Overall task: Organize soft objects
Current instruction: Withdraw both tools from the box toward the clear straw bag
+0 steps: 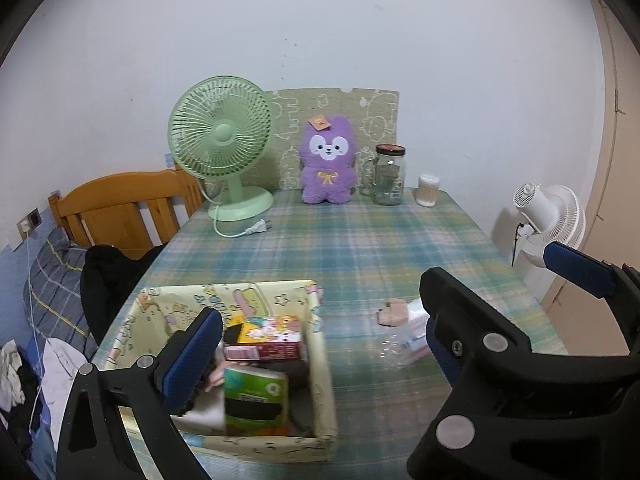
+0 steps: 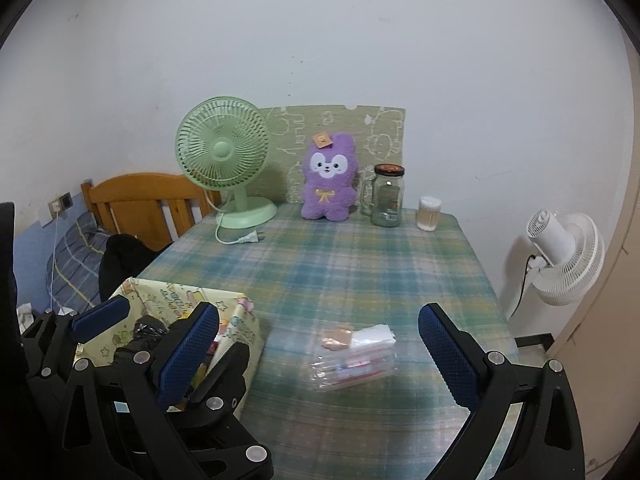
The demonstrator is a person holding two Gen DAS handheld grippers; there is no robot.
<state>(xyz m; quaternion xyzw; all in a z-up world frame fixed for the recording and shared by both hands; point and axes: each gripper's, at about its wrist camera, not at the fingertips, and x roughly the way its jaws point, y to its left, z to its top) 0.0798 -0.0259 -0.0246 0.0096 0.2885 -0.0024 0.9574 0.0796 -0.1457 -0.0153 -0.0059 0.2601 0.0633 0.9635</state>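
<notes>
On the checked table, two open grippers waited by a box and a soft pack.

Nearest, the left gripper point(image 1: 324, 360) was spread wide and held nothing, just above the cloth box point(image 1: 320, 364), which already had small packs and boxes inside. The right gripper point(image 2: 320, 356) was spread wide too, empty, with the clear tissue pack point(image 2: 354, 354) lying flat between its fingers but not touched. The pack sat just beside the box, on the bare tablecloth point(image 2: 360, 272). I think the pack was the thing to pick next. The right gripper would need to come down, squeeze it softly, and lift it over the box wall. Far back, a purple plush toy point(image 2: 329, 178) sat upright by the green fan point(image 2: 224, 160) and a glass jar point(image 2: 387, 196).
</notes>
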